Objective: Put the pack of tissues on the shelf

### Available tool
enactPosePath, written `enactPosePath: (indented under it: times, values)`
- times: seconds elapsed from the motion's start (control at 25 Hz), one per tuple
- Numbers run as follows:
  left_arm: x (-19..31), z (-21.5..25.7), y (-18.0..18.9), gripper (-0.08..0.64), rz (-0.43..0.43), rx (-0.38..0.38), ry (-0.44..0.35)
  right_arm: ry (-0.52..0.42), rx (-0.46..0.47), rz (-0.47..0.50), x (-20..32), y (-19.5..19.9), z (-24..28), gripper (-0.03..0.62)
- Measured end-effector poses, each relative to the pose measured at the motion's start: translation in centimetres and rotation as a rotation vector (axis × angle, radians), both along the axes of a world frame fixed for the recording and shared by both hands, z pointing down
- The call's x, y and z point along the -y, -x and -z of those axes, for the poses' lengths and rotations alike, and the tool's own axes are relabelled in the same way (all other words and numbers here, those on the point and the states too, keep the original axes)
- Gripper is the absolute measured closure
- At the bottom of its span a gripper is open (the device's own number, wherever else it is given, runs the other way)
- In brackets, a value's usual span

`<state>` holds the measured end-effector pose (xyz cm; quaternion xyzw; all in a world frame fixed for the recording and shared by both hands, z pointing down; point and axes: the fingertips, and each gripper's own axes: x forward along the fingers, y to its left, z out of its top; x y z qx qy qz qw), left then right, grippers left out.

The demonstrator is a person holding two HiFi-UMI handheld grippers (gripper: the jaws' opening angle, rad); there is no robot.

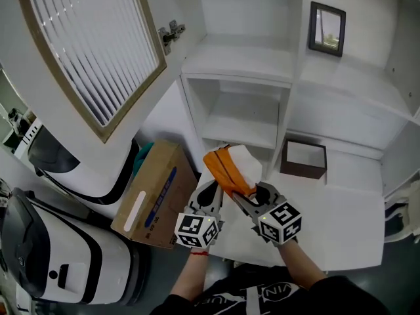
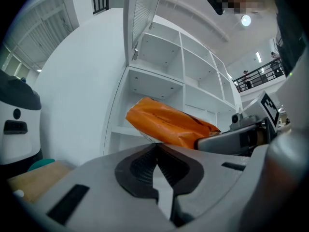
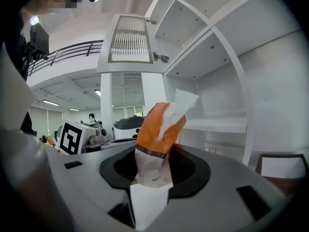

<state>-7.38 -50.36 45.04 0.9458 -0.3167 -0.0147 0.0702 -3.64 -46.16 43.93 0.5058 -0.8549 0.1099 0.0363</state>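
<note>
The pack of tissues (image 1: 231, 166) is orange and white, and it is held up in the air in front of the white shelf unit (image 1: 239, 77). My right gripper (image 1: 248, 197) is shut on its near end. In the right gripper view the pack (image 3: 159, 124) stands up between the jaws of that gripper (image 3: 153, 173). My left gripper (image 1: 214, 189) sits close beside it on the left. Its tips (image 2: 156, 145) are pinched together at the lower edge of the pack (image 2: 169, 122). An open compartment with a shelf board (image 1: 241, 132) lies just beyond the pack.
A louvred cabinet door (image 1: 92, 44) hangs open at upper left. A cardboard box (image 1: 154, 195) and white machines (image 1: 65, 254) stand on the floor to the left. A brown open box (image 1: 304, 158) sits on the low ledge to the right, and a framed picture (image 1: 327, 28) higher up.
</note>
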Motion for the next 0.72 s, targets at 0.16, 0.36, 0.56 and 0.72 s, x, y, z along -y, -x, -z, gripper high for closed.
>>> enactPosePath:
  times: [0.16,0.36,0.56,0.72]
  values:
    - [0.6,0.9,-1.0,0.554,-0.006,0.001,-0.019,-0.010,-0.003,-0.021,0.8,-1.0,0.8,0.436]
    - [0.8,1.2,-1.8,0.554,-0.023,0.004,-0.030,-0.012,-0.001,-0.053,1.8,-1.8,1.2,0.436]
    - [1.8,1.5,-2.7,0.554,-0.076,-0.001,-0.036,0.006,-0.011,-0.133,3.4,-2.9,1.1,0.436]
    - [2.4,1.4,-3.6,0.554,-0.157,-0.007,-0.026,0.031,-0.032,-0.227,4.7,-3.7,1.1,0.434]
